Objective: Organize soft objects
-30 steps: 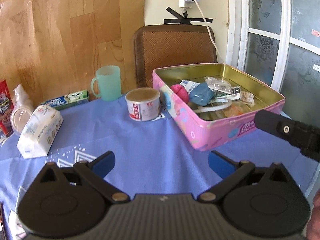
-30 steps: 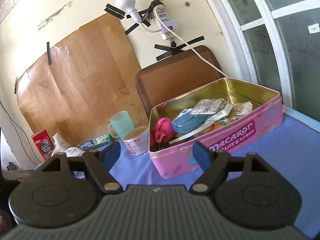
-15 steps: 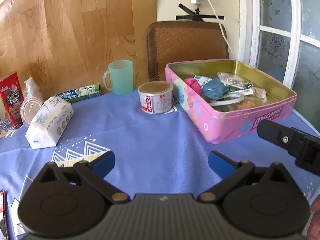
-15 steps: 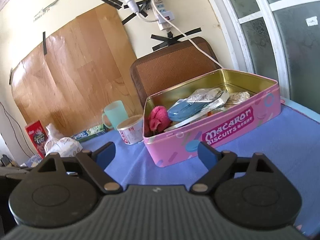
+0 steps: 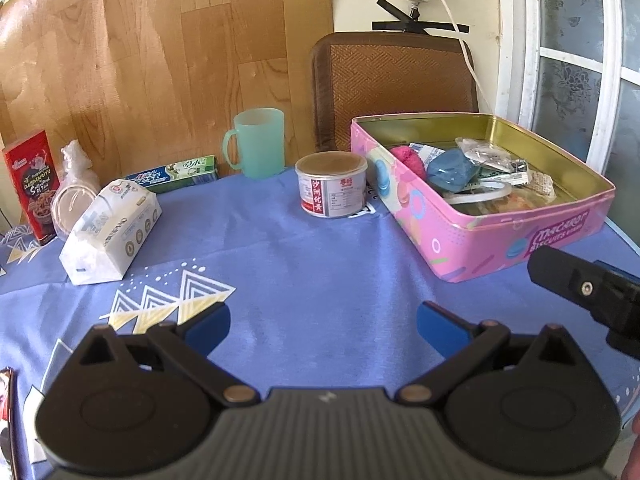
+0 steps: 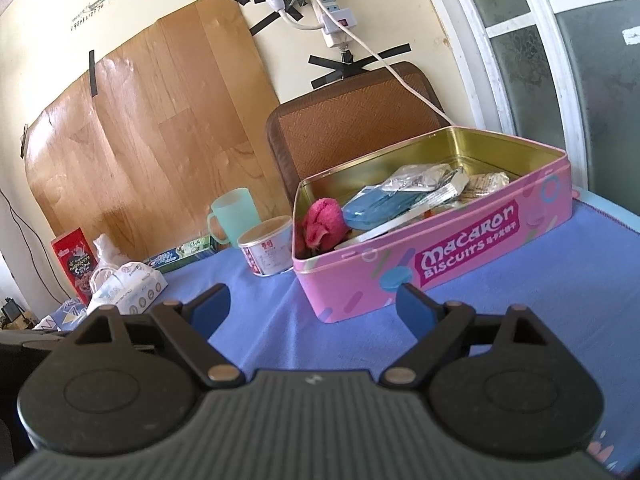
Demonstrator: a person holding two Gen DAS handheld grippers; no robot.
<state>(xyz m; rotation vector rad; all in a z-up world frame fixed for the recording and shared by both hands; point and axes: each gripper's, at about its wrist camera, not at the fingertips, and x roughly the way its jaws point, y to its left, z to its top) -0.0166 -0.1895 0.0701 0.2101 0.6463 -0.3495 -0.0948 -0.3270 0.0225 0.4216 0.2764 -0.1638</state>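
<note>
the left gripper [image 5: 322, 326] hangs over the blue cloth of the bench [image 5: 304, 264], its jaws released and spread wide with only cloth between them. the right gripper [image 6: 312, 306] points toward the pink biscuit tin [image 6: 460, 256]; its jaws have just been opening and now stand wide apart, nothing between them. in the left wrist view part of the right gripper shows as a black bar at the right edge, just in front of the tin's near wall.

the tin sits open on the right side of the bench. inside it, a pink soft cloth [image 6: 322, 228] lies bunched in the corner nearest the can, with a blue soft pouch [image 6: 378, 206] just beside it and clear plastic packets [image 6: 420, 176] on top of the pouch. a white ring-like strip lies in front of them.

a short can [image 5: 331, 184] stands just left of the tin. behind it is a green mug [image 5: 258, 143], then a toothpaste box [image 5: 176, 174]. a tissue pack [image 5: 110, 232] lies well to the left, near a red snack box [image 5: 34, 186]. a brown chair back [image 5: 396, 80] rises behind the tin.
</note>
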